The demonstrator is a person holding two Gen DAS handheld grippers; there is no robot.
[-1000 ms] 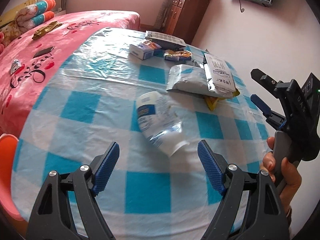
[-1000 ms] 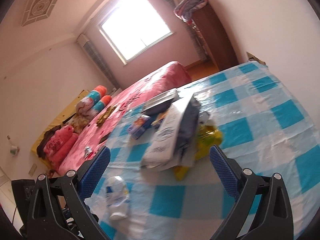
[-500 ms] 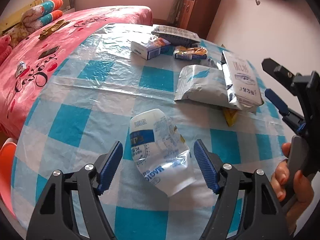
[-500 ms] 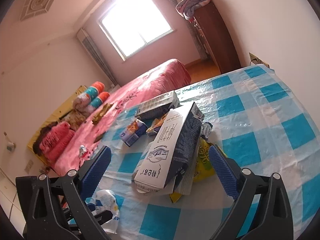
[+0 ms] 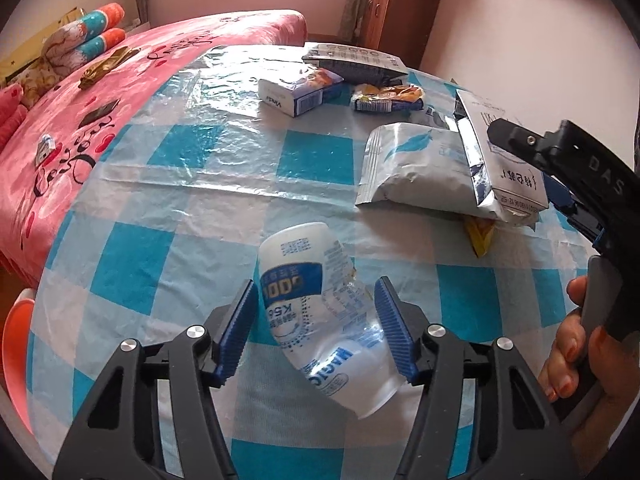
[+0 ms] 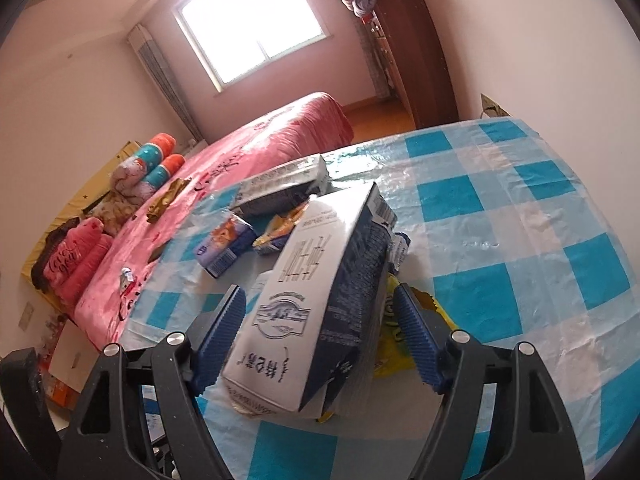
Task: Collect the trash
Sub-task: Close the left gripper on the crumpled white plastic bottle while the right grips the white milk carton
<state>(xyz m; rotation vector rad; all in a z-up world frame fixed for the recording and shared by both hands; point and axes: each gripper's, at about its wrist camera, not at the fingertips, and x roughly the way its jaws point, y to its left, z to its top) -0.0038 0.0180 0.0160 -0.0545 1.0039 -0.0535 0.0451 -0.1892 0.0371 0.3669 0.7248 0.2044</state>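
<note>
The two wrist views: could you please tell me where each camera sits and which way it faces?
Left wrist: on the left gripper, looking down at a crushed white plastic bottle between its closing jaws; the right hand shows.
Right wrist: on the right gripper, facing the window across the checked table; its closing jaws flank a white and navy carton, no grip visible.
Shared: carton, small blue tissue box, pink bed.
</note>
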